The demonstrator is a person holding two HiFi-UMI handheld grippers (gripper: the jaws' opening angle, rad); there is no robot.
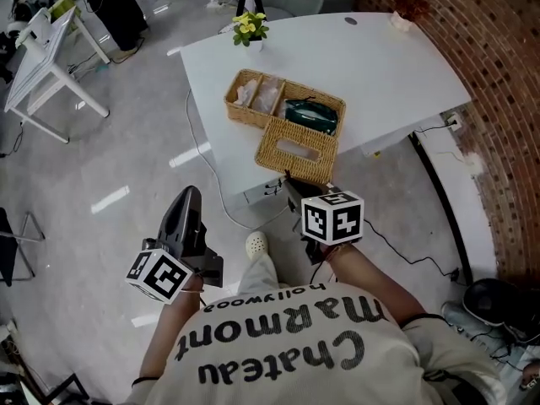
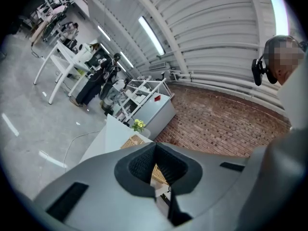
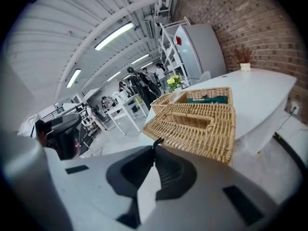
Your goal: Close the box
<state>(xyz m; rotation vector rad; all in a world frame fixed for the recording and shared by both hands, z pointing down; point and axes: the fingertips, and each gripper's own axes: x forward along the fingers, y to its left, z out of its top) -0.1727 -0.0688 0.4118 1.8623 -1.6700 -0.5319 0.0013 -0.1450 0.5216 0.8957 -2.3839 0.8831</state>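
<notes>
the box (image 1: 245,114), a wicker basket, stands open on the white table (image 1: 396,66) in our head view, its lid (image 1: 297,150) flopped toward us. in our left gripper view, the left gripper (image 2: 155,148) is pinched together, empty. in our right gripper view, the right gripper (image 3: 154,146) is clenched on nothing, its tips just short of the lid.

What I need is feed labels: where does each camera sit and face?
Head view: on the head, facing steeply down at table and basket; shows shirt, left gripper, right gripper.
Left gripper view: on the left gripper, facing the brick wall; shows shut jaws, the person's head.
Right gripper view: on the right gripper, facing the basket; shows shut jaws.
Shared: all three show basket, flowers.
</notes>
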